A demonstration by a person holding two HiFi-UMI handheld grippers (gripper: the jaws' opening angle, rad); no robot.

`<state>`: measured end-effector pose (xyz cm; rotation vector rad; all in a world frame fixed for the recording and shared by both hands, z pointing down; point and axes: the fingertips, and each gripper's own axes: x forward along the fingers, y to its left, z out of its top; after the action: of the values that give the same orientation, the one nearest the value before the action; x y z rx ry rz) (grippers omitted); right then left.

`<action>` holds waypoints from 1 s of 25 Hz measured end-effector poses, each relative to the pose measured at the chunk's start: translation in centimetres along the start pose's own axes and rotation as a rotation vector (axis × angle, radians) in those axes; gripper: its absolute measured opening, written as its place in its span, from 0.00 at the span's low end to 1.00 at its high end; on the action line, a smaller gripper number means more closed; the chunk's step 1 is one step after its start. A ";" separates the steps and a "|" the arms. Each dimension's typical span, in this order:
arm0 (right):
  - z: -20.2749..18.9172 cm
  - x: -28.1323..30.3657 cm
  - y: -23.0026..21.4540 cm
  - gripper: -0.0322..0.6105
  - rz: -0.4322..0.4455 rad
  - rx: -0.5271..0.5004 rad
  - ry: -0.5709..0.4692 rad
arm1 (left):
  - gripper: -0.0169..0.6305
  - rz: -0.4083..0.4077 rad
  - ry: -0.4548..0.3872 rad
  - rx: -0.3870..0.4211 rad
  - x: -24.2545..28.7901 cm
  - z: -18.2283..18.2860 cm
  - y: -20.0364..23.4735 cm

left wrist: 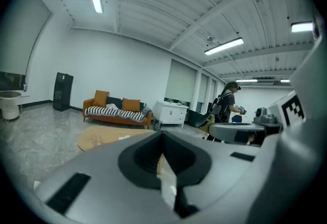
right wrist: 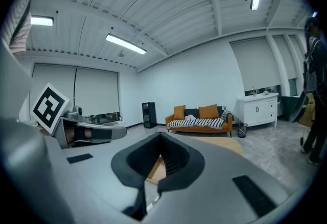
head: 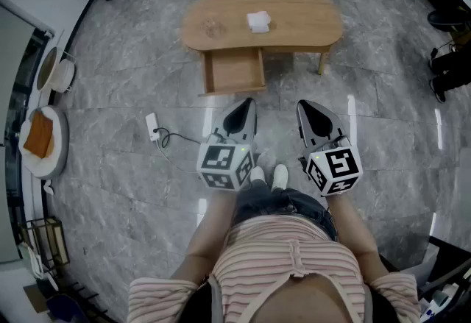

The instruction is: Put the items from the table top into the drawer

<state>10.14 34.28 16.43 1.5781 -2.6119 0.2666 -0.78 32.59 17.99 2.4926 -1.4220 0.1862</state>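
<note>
Head view, looking steeply down: an oval wooden table [head: 309, 16] stands on a grey marble floor [head: 118, 93], with its drawer [head: 234, 73] pulled out from under the near edge. Two items lie on the table top: a white item [head: 258, 20] near the middle, and a clear item [head: 213, 26] left of it, toward the left end; what either is cannot be told at this size. Both lie apart from each other and back from the table's edges. The left gripper [head: 243, 114] and right gripper [head: 313, 114] are held side by side in front of the person, over the floor and well short of the drawer, both pointing toward the table and tilted slightly down. Left gripper view: the jaws are closed tip to tip on nothing, with the table [left wrist: 102, 136] and a striped sofa [left wrist: 115, 110] beyond the left gripper [left wrist: 162, 139]. Right gripper view: the jaws of the right gripper [right wrist: 161, 139] are likewise together and empty. A power strip [head: 153, 126] with its cable lies on the floor to the left of the left gripper.
</note>
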 end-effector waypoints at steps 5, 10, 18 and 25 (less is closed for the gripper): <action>0.2 0.3 -1.4 0.06 -0.013 0.012 0.002 | 0.05 0.015 0.004 -0.010 0.4 0.1 0.3; 0.4 1.4 -2.3 0.06 0.009 0.027 0.009 | 0.05 0.029 -0.001 -0.035 1.5 0.7 1.3; 0.5 2.3 -4.3 0.06 0.051 0.044 0.002 | 0.05 0.074 -0.032 -0.071 2.4 1.3 2.9; 1.3 3.3 -7.1 0.06 0.013 0.067 -0.017 | 0.05 0.112 -0.021 -0.073 4.1 1.5 4.5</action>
<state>14.91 27.99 16.46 1.5913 -2.6535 0.3473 -2.54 26.58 18.33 2.3648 -1.5498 0.1279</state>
